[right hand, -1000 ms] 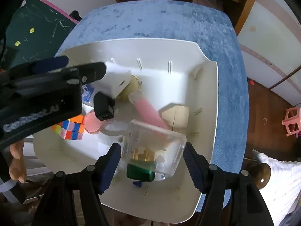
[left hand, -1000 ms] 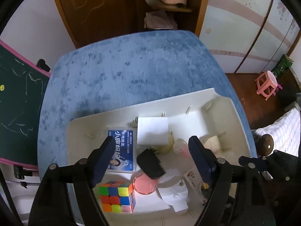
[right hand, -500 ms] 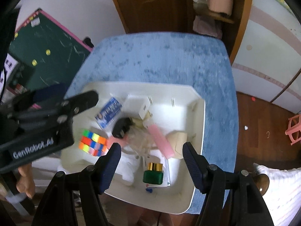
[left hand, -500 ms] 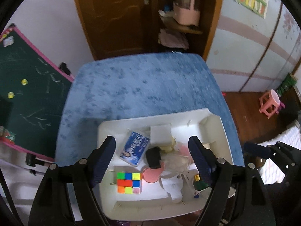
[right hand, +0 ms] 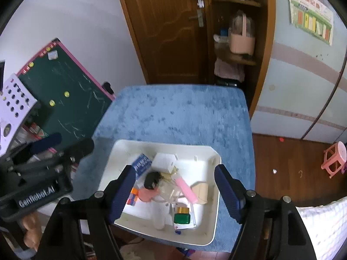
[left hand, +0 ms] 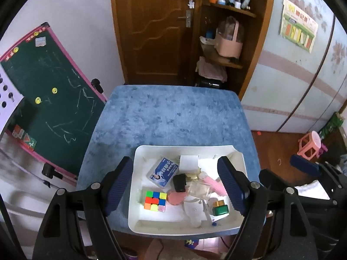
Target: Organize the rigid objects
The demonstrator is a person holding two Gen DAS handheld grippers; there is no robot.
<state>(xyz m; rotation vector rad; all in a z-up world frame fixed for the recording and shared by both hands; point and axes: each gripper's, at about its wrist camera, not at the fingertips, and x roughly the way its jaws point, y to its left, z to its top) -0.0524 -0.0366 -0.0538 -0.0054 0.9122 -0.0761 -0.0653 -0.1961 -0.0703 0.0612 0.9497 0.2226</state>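
A white bin sits at the near end of a blue-covered table, filled with small rigid items. At its near left lies a cube with bright green, blue, yellow, red and orange squares on top. Behind it a blue box with a printed face and white lettering lies flat and askew, beside a white box. A black block sits in the middle, touching a round pink disc. To the right a pink bar lies slanted over a clear plastic case, and a tan wedge rests near the bin's right wall. At the near right stands a green bottle with a gold cap, on a white card. The left gripper hangs above the bin with its fingers spread wide and nothing between them; the right gripper likewise hangs above the bin, wide and empty.
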